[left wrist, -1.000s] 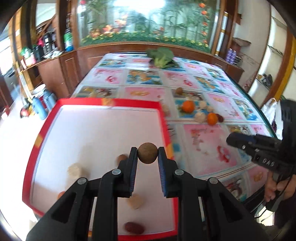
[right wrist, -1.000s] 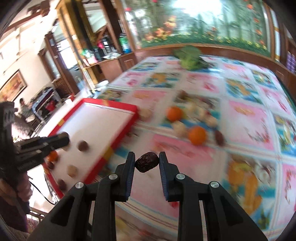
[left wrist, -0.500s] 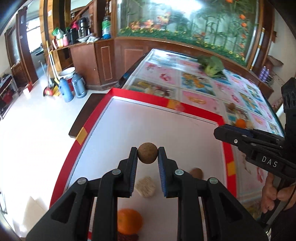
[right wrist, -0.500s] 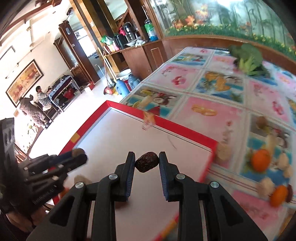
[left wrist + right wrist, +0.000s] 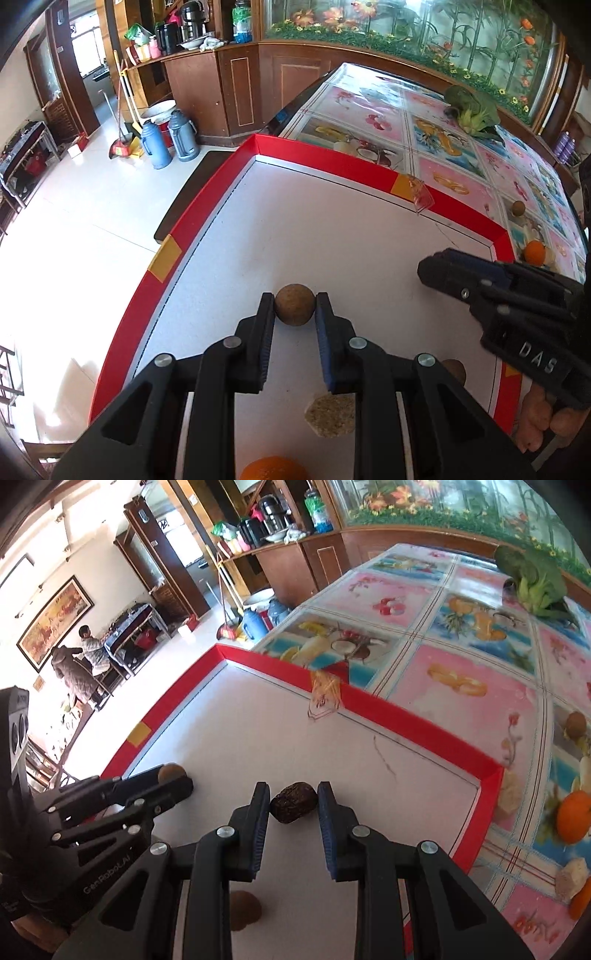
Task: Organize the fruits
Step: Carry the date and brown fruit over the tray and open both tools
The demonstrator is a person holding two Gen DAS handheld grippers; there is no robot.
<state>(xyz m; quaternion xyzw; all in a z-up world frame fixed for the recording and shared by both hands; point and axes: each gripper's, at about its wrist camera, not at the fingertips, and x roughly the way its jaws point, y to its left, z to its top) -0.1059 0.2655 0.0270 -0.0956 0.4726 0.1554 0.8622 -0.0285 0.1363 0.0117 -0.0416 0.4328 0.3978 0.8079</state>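
My left gripper (image 5: 294, 309) is shut on a round brown fruit (image 5: 294, 304) and holds it over the white floor of the red-rimmed tray (image 5: 325, 168). My right gripper (image 5: 293, 802) is shut on a dark wrinkled date (image 5: 293, 802) over the same tray (image 5: 406, 716). The right gripper also shows at the right of the left wrist view (image 5: 491, 284); the left gripper shows at the left of the right wrist view (image 5: 173, 781). In the tray lie an orange (image 5: 273, 468), a pale hexagonal piece (image 5: 330, 414) and a brown fruit (image 5: 243, 910).
On the fruit-print tablecloth (image 5: 461, 657) right of the tray lie oranges (image 5: 574, 819), a brown fruit (image 5: 576, 723) and pale pieces (image 5: 570, 877). A green vegetable (image 5: 532, 576) sits at the far end. The table's left edge drops to the floor, where thermos flasks (image 5: 168, 138) stand.
Both grippers have moved left over the tray, each still holding its fruit. The right gripper has come closer to the left one.
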